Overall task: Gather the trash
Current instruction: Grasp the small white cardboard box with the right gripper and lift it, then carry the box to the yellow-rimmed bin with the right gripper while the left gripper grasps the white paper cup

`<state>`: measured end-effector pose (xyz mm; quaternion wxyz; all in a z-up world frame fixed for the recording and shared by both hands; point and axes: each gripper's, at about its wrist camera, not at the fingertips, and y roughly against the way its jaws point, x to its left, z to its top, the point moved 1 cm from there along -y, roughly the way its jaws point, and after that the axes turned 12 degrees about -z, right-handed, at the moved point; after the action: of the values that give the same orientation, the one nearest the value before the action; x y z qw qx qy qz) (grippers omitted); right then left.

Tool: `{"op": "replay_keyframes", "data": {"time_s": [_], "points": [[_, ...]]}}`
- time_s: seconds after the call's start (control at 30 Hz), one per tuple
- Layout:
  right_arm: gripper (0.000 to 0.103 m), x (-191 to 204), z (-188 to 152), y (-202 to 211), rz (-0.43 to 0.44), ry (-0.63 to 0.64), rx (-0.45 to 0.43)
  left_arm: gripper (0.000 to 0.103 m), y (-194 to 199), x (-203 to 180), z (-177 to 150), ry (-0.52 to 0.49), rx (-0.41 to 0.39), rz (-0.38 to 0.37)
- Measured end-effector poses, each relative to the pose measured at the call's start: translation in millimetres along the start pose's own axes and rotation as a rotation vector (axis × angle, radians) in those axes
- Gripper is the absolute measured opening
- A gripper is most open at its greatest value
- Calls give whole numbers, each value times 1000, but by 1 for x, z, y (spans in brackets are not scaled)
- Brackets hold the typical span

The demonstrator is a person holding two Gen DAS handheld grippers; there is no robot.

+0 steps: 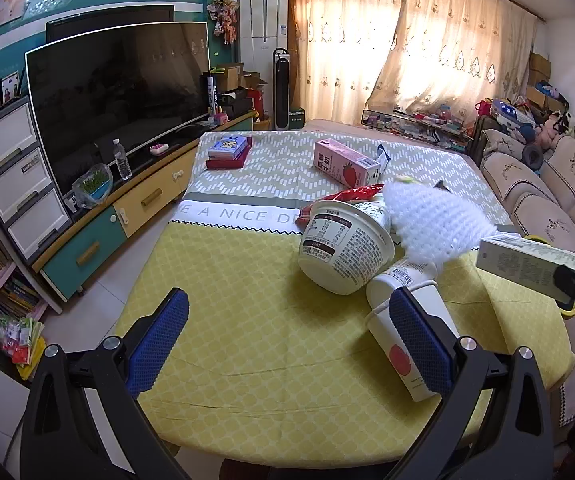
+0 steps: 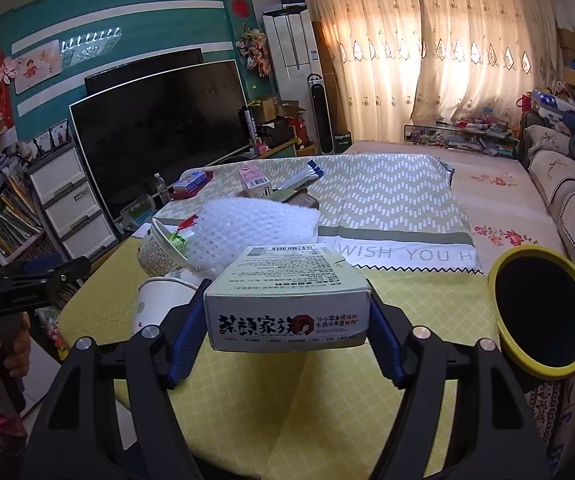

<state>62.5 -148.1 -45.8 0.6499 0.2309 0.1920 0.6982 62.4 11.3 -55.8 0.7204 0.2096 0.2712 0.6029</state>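
Note:
My right gripper is shut on a pale green tea box and holds it above the yellow tablecloth; the box also shows in the left wrist view. A yellow-rimmed bin stands just right of it. My left gripper is open and empty over the cloth. Beside its right finger lies a white paper cup. Beyond are a tipped noodle bowl, white foam netting, a red wrapper and a pink milk carton.
A blue box on a red book lies at the table's far left. A TV on a cabinet and a drawer unit stand left of the table. A sofa runs along the right.

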Motion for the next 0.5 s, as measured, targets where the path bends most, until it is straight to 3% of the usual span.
{"op": "replay_keyframes", "data": {"time_s": [0.3,0.5], "points": [[68,-35,-3,14,-53,-48,14,99,-2,-5,-1,-14,7,-8],[68,-106,-4,11,-253,-179,-15,99,-3,-11,0,-25,6,-15]]}}
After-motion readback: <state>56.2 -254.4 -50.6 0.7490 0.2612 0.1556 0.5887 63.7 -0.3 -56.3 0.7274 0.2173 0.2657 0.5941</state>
